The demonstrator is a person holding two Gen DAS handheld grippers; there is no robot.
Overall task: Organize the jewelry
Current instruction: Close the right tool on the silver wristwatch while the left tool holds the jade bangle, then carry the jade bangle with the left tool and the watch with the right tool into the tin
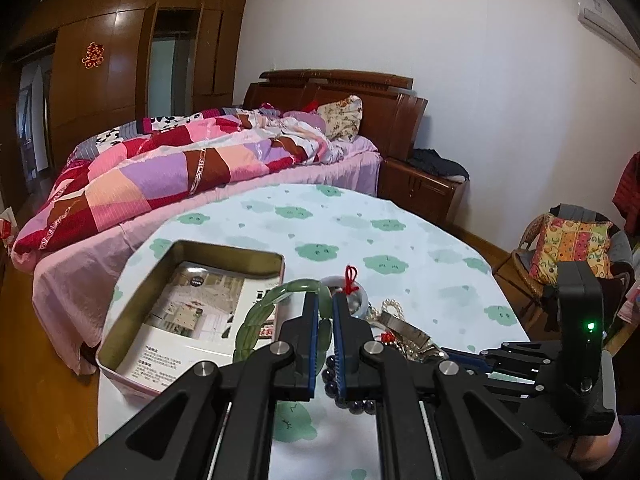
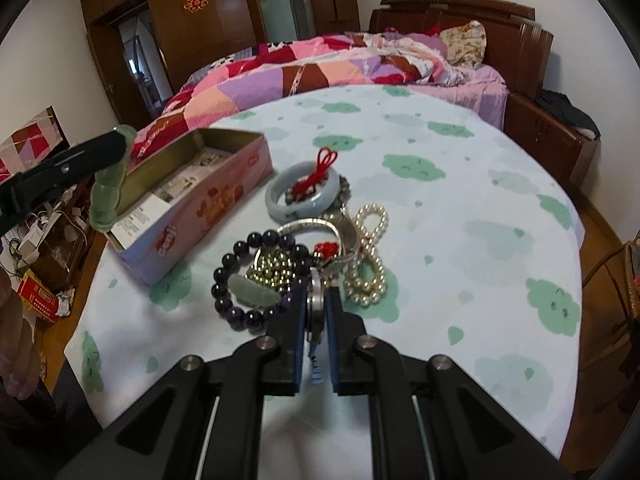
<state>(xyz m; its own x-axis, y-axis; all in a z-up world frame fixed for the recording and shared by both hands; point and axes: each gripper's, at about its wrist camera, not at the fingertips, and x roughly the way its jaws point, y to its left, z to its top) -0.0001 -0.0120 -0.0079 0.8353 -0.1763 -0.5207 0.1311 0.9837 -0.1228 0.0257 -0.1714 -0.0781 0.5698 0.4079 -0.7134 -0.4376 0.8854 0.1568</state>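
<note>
My left gripper (image 1: 325, 300) is shut on a green jade bracelet (image 1: 256, 320) and holds it in the air beside the open pink tin (image 1: 120, 344); it also shows in the right wrist view (image 2: 106, 192). My right gripper (image 2: 316, 292) is shut on a silver metal ring piece (image 2: 315, 304) at the near edge of the jewelry pile. The pile holds a dark bead bracelet (image 2: 236, 276), a pale bangle with red knot (image 2: 300, 196), a pearl string (image 2: 370, 248) and a silver band (image 2: 316, 226).
The round table (image 2: 480, 200) has a pale cloth with green clouds. The tin (image 2: 192, 208) stands at its left side, lined with printed paper. A bed (image 1: 180, 168) lies behind the table. A wicker chair (image 1: 568, 248) stands at the right.
</note>
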